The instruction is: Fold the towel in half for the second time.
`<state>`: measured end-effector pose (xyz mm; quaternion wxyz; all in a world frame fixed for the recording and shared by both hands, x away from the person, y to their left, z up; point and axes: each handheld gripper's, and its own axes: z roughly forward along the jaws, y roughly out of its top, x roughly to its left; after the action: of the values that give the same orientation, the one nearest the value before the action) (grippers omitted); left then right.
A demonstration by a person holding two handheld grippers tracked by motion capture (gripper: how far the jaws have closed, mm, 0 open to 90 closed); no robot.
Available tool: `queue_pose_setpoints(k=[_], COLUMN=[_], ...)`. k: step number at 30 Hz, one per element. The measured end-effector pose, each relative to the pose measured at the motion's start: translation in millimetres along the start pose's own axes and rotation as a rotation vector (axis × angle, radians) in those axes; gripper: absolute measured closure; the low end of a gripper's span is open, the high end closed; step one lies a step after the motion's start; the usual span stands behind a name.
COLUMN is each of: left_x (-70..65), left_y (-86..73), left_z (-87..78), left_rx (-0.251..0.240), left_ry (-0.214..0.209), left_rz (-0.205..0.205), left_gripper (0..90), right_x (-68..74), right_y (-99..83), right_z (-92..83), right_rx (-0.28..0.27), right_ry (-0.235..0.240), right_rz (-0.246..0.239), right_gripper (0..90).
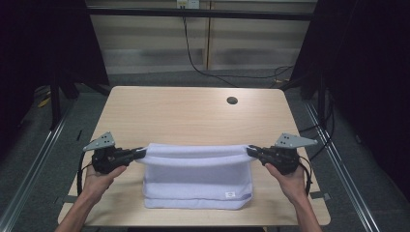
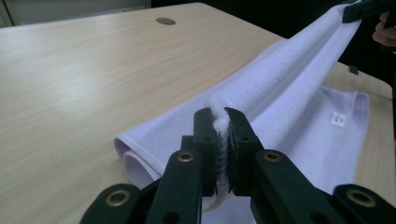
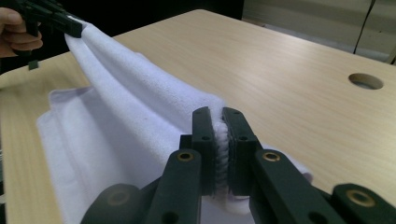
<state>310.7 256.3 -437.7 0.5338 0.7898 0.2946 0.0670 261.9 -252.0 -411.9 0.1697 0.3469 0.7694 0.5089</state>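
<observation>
A pale lilac towel (image 1: 196,176) lies at the near middle of the wooden table (image 1: 193,113), its far folded edge lifted and stretched between both grippers. My left gripper (image 1: 141,153) is shut on the towel's left end; in the left gripper view the cloth (image 2: 299,88) is pinched between the jaws of my left gripper (image 2: 221,122). My right gripper (image 1: 251,151) is shut on the right end, with the towel (image 3: 135,107) squeezed between the jaws of my right gripper (image 3: 218,119). The lower layers rest flat, and a small white label (image 1: 230,195) sits near the front right corner.
A round cable hole (image 1: 232,100) sits at the table's far right. Black cables (image 1: 193,58) trail over the floor behind the table. Metal rails (image 1: 338,159) run along both sides, and dark curtains (image 1: 377,72) flank the space.
</observation>
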Motion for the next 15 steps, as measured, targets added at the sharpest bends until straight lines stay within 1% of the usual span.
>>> queue_pose_setpoints(k=[1,2,3,4,5,6,9,10,11,13,14,15], left_x=[-2.4,-4.3,-7.2,-10.0,-12.0,-15.6,-23.3,-24.7,-25.2,-26.5,-28.2,-30.4], left_y=[-2.3,-4.1,-7.0,-9.6,-11.5,-15.3,-25.4,-28.5,-31.8,-37.7,-40.2,-43.2], left_z=[-1.9,-3.2,-4.9,-5.8,-6.3,-7.2,-7.9,-7.2,-6.8,-6.3,-6.3,-7.0], left_rx=[0.002,0.004,0.012,0.019,0.026,0.041,0.056,0.062,0.069,0.080,0.094,0.098], left_ry=[-0.003,-0.005,-0.018,-0.014,-0.014,-0.021,-0.028,-0.026,-0.030,-0.042,-0.029,-0.032], left_rz=[0.003,-0.001,-0.003,-0.002,-0.001,0.003,0.000,0.001,-0.006,-0.024,-0.016,-0.019], left_gripper=[84.4,84.4,84.4,84.4,84.3,84.3,84.3,84.3,84.2,84.1,83.9,83.7], right_x=[3.2,5.7,7.5,9.8,11.9,13.2,19.6,22.8,25.6,29.8,31.8,34.1], right_y=[-3.6,-6.8,-9.2,-12.8,-15.1,-16.9,-28.1,-35.3,-41.4,-53.2,-58.4,-63.2], right_z=[-1.6,-3.0,-4.2,-6.2,-8.1,-10.0,-13.4,-12.9,-12.1,-11.7,-12.0,-12.7], right_rx=[0.008,0.020,0.023,0.037,0.048,0.050,0.066,0.086,0.108,0.123,0.127,0.133], right_ry=[0.007,0.004,0.005,0.012,0.008,0.007,0.016,0.023,0.019,0.028,0.031,0.031], right_rz=[0.001,-0.003,-0.003,-0.006,-0.016,-0.021,-0.007,0.001,-0.002,0.012,0.019,0.030], right_gripper=[84.8,84.8,84.7,84.7,84.6,84.6,84.5,84.5,84.2,84.1,83.9,83.7])
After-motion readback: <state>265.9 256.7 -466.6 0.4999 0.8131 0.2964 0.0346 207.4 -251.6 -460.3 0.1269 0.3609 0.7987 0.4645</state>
